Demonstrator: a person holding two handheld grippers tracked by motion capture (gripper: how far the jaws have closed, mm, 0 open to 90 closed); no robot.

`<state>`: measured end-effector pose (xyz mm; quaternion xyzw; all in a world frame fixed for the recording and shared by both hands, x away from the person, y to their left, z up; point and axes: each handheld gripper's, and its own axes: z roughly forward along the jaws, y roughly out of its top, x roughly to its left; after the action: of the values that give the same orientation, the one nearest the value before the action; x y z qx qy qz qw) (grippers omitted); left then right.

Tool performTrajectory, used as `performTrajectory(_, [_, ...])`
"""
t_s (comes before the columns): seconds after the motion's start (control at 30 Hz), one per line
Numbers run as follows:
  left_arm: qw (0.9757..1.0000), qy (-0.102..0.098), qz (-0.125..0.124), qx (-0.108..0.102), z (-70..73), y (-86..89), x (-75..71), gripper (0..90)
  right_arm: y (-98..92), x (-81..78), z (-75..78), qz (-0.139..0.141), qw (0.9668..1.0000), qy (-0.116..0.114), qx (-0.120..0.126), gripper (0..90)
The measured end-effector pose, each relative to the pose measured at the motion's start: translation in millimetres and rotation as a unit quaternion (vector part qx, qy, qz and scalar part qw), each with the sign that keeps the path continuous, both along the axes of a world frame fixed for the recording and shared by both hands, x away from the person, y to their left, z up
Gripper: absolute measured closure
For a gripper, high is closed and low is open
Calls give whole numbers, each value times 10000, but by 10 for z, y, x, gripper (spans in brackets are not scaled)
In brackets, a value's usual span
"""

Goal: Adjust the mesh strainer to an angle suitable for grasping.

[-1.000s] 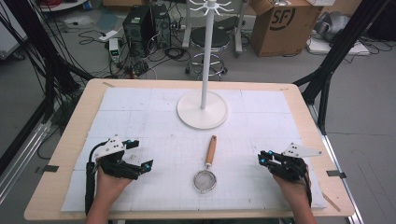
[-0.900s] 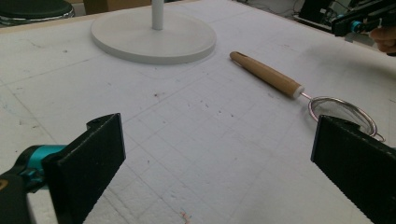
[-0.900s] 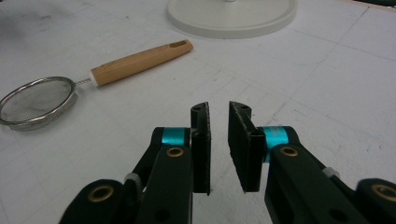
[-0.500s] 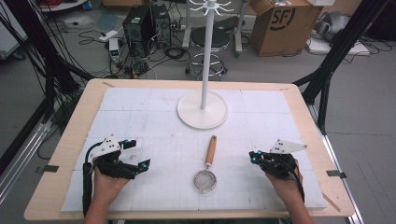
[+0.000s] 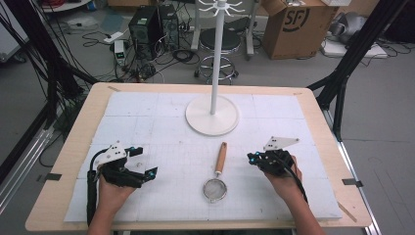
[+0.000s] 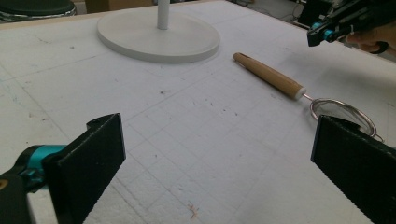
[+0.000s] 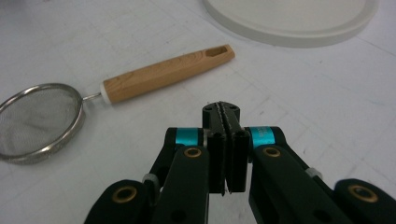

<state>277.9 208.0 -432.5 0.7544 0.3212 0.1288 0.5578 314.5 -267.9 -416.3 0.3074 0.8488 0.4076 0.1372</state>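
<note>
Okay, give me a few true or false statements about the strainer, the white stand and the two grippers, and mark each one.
1. The strainer lies flat on the table, wooden handle toward the white stand. True.
2. The right gripper holds the strainer. False: its jaws are shut on nothing, beside the handle.
3. The left gripper has its jaws wide open. True.
4. The strainer hangs from the stand. False: it lies on the white mat, apart from the stand's base.

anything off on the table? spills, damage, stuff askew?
Nothing stands out. The strainer lies flat on the white mat, wooden handle toward the stand base, apart from it. No spill or damage visible; only faint scuffs on the mat.
</note>
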Motion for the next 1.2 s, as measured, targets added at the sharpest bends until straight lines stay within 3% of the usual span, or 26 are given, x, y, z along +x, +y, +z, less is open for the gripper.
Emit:
performTrajectory(0.27, [9999,18,-51,95,-4,-57,3,34,286,169,48,227,9996,32,-151,894])
performTrajectory(0.9, [9997,49,-15,242,-21,-73,2,34,725,420,2,508,9980,173,-326,894])
performTrajectory(1.2, [9995,58,-44,321,-33,-83,5,35,959,558,-149,620,9963,333,-486,894])
